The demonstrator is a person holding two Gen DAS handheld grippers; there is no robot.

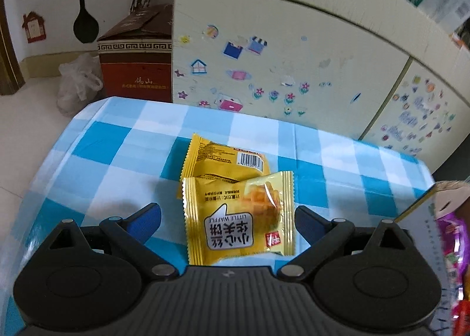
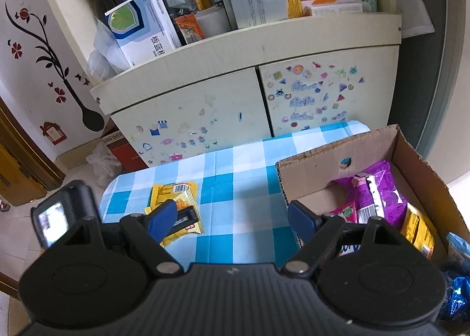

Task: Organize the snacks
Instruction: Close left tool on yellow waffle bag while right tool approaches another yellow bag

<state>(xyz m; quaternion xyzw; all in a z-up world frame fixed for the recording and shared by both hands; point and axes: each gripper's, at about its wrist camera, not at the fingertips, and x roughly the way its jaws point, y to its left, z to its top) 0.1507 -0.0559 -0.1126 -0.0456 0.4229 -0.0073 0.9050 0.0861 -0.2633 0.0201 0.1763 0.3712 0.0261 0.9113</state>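
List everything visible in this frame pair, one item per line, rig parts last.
waffle packets: two, yellow, overlapping on the checked cloth, nearer one between the open left fingers
checked cloth: one, blue and white, covering the table
cardboard box: one, brown, on the table's right side
purple bag: one, inside the box, among other snacks
cabinet: one, cream, stickered doors, behind the table, cluttered on top
red carton: one, on the floor left of the cabinet
left gripper: open
right gripper: open, empty

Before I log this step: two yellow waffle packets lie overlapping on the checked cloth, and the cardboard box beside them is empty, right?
Not quite. The cardboard box already holds snacks, including a purple bag, as the right wrist view shows. The two yellow waffle packets do overlap on the checked cloth.
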